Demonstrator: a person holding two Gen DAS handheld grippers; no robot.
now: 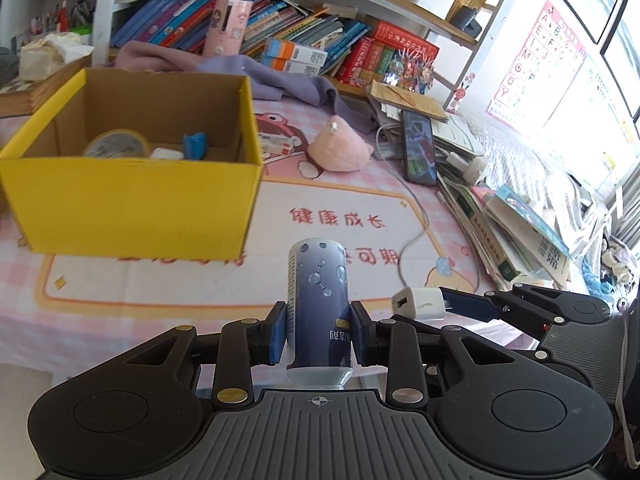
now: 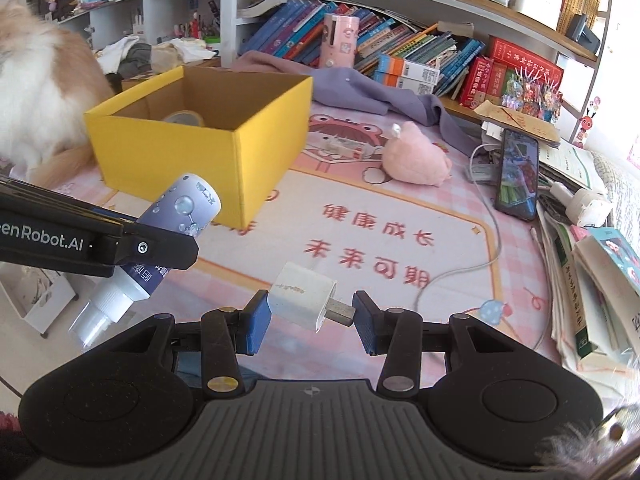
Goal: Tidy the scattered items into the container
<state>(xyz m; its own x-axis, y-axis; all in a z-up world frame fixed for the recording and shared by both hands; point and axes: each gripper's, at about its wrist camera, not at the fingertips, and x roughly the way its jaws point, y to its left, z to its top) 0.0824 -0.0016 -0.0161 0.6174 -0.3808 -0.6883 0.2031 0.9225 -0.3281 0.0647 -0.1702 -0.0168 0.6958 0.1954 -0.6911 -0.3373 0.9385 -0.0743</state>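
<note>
My left gripper (image 1: 319,330) is shut on a blue spray bottle (image 1: 319,300), held above the pink mat with its cap toward the camera; the bottle also shows in the right wrist view (image 2: 176,228). My right gripper (image 2: 313,316) is shut on a white USB charger plug (image 2: 302,296), also seen in the left wrist view (image 1: 418,303). The yellow cardboard box (image 1: 132,204) stands open ahead to the left, holding a tape roll (image 1: 118,144), a blue item (image 1: 195,145) and a white item. In the right wrist view the box (image 2: 200,156) is far left.
A pink plush toy (image 2: 416,158) lies on the mat right of the box. A phone (image 2: 518,172) on a white cable, piled books (image 2: 592,300) and a purple cloth (image 2: 360,88) line the right and back. A cat (image 2: 36,92) sits left of the box.
</note>
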